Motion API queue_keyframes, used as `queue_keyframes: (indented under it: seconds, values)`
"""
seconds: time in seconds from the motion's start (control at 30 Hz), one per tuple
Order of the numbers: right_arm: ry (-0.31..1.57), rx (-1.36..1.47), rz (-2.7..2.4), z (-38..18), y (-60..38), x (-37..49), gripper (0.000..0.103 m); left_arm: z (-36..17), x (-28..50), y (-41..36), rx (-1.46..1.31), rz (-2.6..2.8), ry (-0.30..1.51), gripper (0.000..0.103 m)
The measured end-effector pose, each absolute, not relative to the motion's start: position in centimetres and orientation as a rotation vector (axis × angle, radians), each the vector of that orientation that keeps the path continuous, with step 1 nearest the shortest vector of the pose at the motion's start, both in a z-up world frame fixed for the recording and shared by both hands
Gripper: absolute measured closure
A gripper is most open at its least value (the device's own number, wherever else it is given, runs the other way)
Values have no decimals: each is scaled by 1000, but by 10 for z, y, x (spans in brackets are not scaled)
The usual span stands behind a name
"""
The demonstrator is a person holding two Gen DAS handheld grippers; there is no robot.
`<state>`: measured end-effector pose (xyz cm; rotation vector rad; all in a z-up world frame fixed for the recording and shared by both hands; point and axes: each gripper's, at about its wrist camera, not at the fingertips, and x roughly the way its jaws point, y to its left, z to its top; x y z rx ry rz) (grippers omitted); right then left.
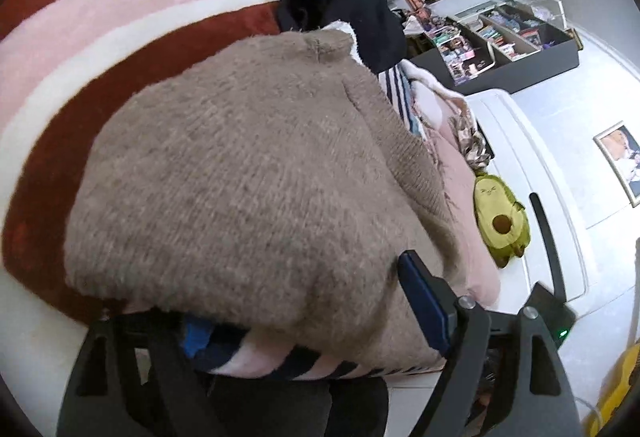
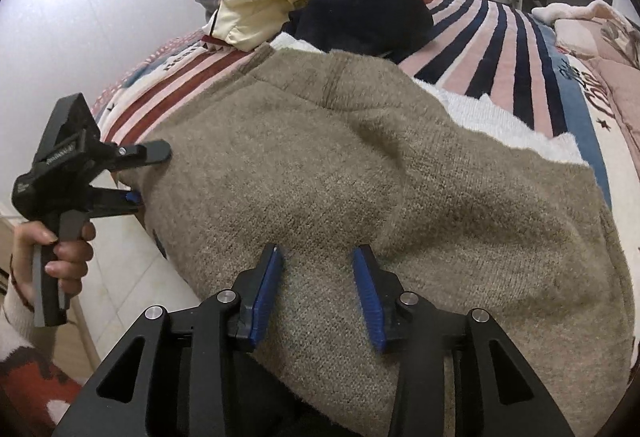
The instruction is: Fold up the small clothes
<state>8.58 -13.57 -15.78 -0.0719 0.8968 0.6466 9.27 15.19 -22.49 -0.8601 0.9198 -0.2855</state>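
Both claws gape over a taupe sweater (image 2: 360, 177) on the striped bedspread (image 2: 492, 49), cluttered shelves (image 1: 512, 41) behind.

The sweater (image 2: 400, 197) lying under the right hand-held gripper (image 2: 318, 289) is a fuzzy, matt taupe knit with a fine ribbed weave. That hand-held gripper's body is matt black plastic with small shiny metal pins, and its pads (image 2: 370, 297) are blue and ridged, rubbery in look. Beyond it the striped blanket (image 2: 480, 37) looks soft and napped, a white terry towel (image 2: 500, 121) shows rough loops, and a dark garment (image 2: 368, 13) is dull cloth. Beside the left hand-held gripper (image 1: 304, 301) lies a plush avocado toy (image 1: 500, 221).
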Motion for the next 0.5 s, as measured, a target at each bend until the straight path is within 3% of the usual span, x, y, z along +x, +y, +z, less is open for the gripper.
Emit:
queue_keyframes:
  seconds: [0.43,0.5]
  values:
    - [902,-176,764,-160,-98,78,74,-230,104,155,-914,-290,849,23]
    - [921,-150,766,-164,-101,79,73,-228,112,151,-872,-276,850,34]
